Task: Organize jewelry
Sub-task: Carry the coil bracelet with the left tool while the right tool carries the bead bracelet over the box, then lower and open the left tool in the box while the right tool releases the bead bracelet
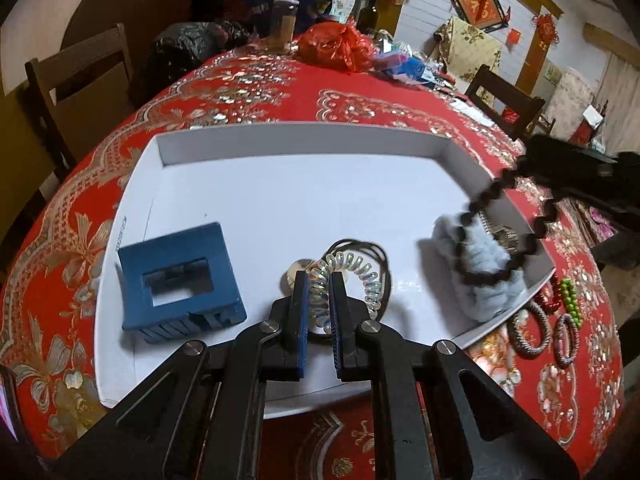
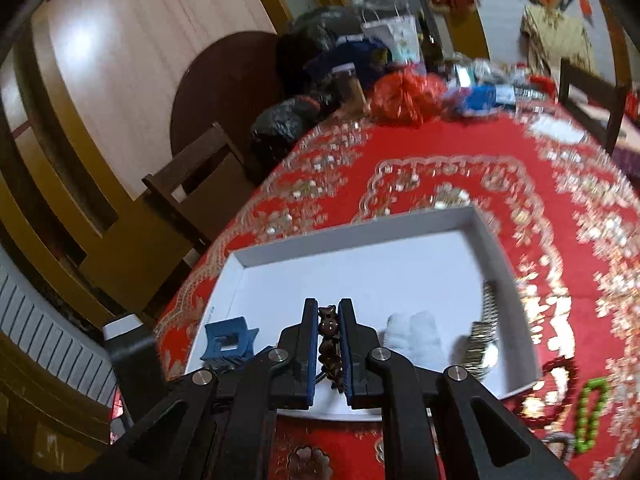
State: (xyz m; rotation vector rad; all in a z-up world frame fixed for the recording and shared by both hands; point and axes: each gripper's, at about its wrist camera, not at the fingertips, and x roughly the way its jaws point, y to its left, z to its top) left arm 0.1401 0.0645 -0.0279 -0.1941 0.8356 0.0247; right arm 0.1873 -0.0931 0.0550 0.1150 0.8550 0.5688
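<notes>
White tray point(image 1: 280, 140) holds blue claw clip point(image 1: 180, 280); left hand-held gripper point(image 1: 320, 280) clamps coil tie point(image 1: 352, 276), right point(image 2: 329, 312) dark beads point(image 2: 328, 344).

Red patterned tablecloth point(image 1: 360, 100), crumpled red plastic bag point(image 1: 336, 44) at far edge, black bags point(image 1: 184, 46), dark bottle point(image 1: 370, 10), wooden chair point(image 2: 192, 184) beside table

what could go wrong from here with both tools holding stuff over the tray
1. The dark bead bracelet dangling from the right tool hangs over the fluffy scrunchie and the white tray's wall; it may snag or land outside.
2. The left tool pinches only one side of the clear coil hair tie, which could slip out or tangle with the thin black hair tie beneath.
</notes>
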